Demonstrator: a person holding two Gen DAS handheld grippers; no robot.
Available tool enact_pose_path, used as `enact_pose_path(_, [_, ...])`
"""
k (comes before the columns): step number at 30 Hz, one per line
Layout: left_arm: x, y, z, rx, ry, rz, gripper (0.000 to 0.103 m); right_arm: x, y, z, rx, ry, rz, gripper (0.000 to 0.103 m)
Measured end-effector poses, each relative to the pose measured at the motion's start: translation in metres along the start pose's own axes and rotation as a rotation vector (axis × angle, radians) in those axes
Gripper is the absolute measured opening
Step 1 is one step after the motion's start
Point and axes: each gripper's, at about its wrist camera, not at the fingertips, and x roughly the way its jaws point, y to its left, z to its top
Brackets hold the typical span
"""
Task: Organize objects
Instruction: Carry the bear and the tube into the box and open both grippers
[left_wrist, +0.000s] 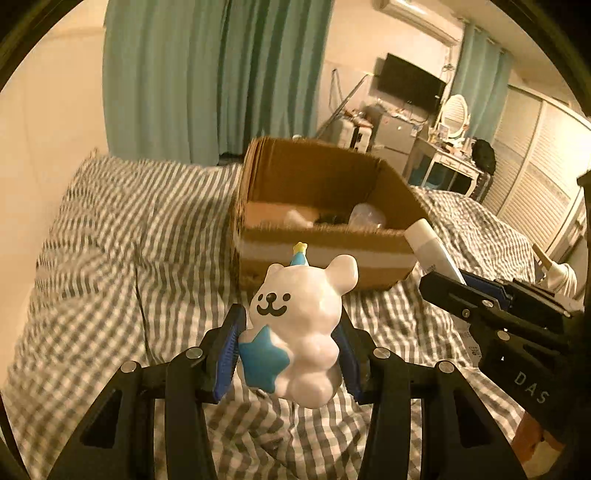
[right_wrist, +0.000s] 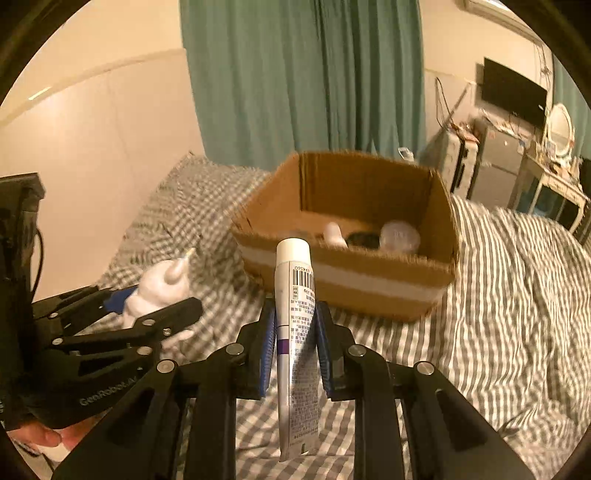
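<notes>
Carrying glossy white ceramic bear figurine clamped in left gripper and white plastic tube clamped in right gripper, both near open brown cardboard box; next, likely lift over near rim, release inside.

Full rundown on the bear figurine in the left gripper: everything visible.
The bear figurine is glossy white, ceramic or hard plastic by its shine, with round ears, a black smiling face, a puffy cloud-like body, a blue star on its front and a small blue party hat tipped with a yellow star. It sits upright, leaning slightly, clamped at its sides between the blue pads of the left gripper, raised above the checked bedspread, short of the cardboard box. Nothing else touches it.
</notes>
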Motion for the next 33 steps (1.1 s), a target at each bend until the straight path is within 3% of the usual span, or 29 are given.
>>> enact_pose_path(3, [-0.011, -0.003, 0.020, 0.049, -0.054, 0.015, 0.048, -0.015, 0.002, 0.020, -0.006, -0.034, 0.000, 0.019])
enact_pose_path(8, [-0.021, -0.004, 0.061, 0.055, -0.102, -0.048, 0.048, -0.028, -0.002, 0.056, -0.010, -0.087, 0.008, 0.020])
enact_pose_path(11, [-0.013, -0.001, 0.090, 0.079, -0.101, -0.103, 0.048, -0.035, -0.007, 0.082, -0.003, -0.149, 0.007, 0.020])
enact_pose_path(15, [0.002, 0.003, 0.126, 0.073, -0.122, -0.117, 0.048, -0.027, -0.022, 0.125, 0.038, -0.210, 0.030, 0.020])
enact_pose_path(21, [0.041, -0.001, 0.169, 0.079, -0.136, -0.109, 0.048, 0.002, -0.047, 0.162, 0.098, -0.284, 0.076, 0.020])
enact_pose_path(26, [0.095, -0.005, 0.189, 0.067, -0.111, -0.105, 0.048, 0.038, -0.079, 0.171, 0.131, -0.293, 0.088, 0.020])
enact_pose_path(33, [0.175, -0.019, 0.189, 0.070, -0.008, -0.075, 0.048, 0.114, -0.125, 0.165, 0.166, -0.158, 0.121, 0.020])
